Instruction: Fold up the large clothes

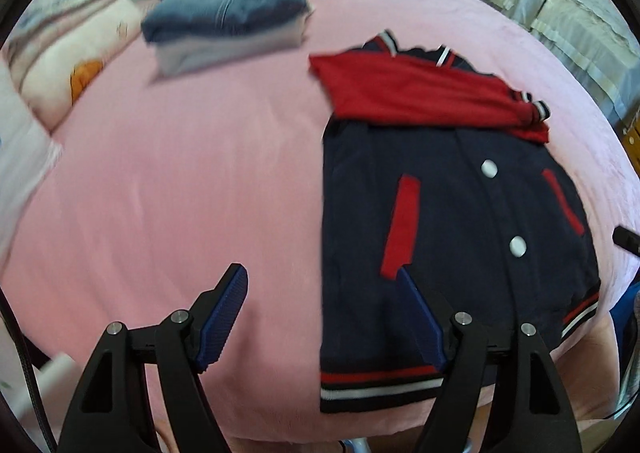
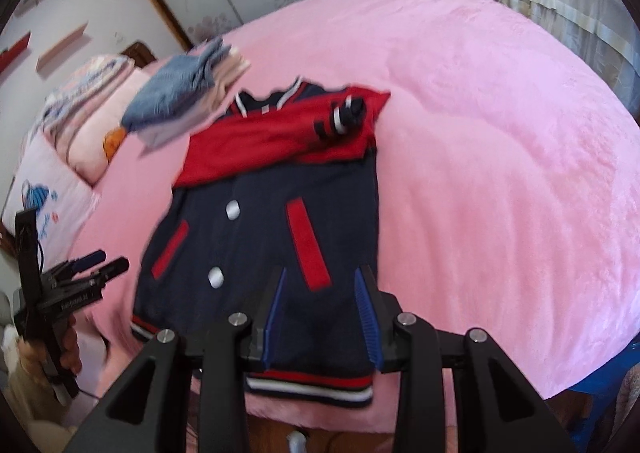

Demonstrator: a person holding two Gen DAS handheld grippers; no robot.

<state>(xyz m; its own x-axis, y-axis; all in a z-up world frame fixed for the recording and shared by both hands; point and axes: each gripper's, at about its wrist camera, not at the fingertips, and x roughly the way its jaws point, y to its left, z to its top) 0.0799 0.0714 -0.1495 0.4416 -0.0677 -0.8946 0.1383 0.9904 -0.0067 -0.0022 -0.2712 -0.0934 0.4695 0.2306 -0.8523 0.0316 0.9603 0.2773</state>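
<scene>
A navy varsity jacket (image 1: 452, 221) (image 2: 256, 237) with white snaps lies face up on the pink bed (image 1: 180, 181) (image 2: 500, 173). Both red sleeves (image 1: 404, 93) (image 2: 272, 137) are folded across its chest, and the striped hem is nearest me. My left gripper (image 1: 320, 285) stands open above the jacket's left edge, one finger over bare bed cover, the other over navy cloth, with nothing between them. It also shows in the right wrist view, where a hand holds the left gripper (image 2: 106, 261) beside the bed. My right gripper (image 2: 322, 279) hovers partly open over the jacket's lower right part, gripping nothing.
A stack of folded clothes (image 1: 228, 25) (image 2: 188, 93), blue on top, sits at the far left of the bed. Pillows (image 1: 68, 53) (image 2: 80, 109) lie beyond it. A beige covered piece of furniture (image 1: 560, 13) stands at the right. The bed's front edge is just below the jacket's hem.
</scene>
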